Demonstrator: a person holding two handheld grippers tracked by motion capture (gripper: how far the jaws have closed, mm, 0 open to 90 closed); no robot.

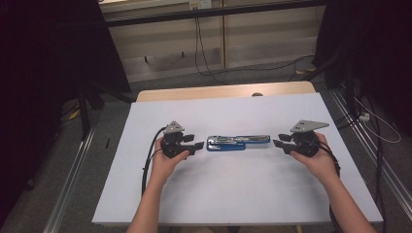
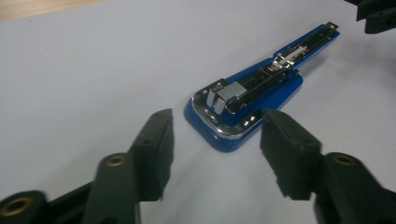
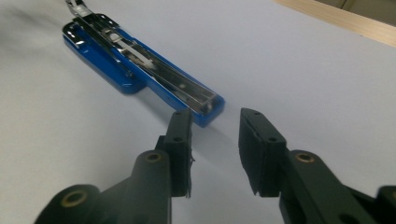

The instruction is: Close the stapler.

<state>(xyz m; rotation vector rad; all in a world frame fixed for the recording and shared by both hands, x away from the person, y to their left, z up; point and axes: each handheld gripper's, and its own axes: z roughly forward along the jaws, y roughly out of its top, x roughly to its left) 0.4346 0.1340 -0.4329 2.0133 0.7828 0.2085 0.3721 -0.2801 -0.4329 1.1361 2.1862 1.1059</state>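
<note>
A blue plastic stapler with its chrome metal magazine swung open point(image 1: 237, 141) lies flat mid-bench point(image 1: 218, 194), between my left tool point(image 1: 198, 144) and right tool point(image 1: 278, 143), both part-open, gripping nothing.

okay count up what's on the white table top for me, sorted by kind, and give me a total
Blue stapler, lying opened out flat: 1
Hand-held tools, left tool and right tool, one at each end of the stapler: 2
Total: 3
</note>
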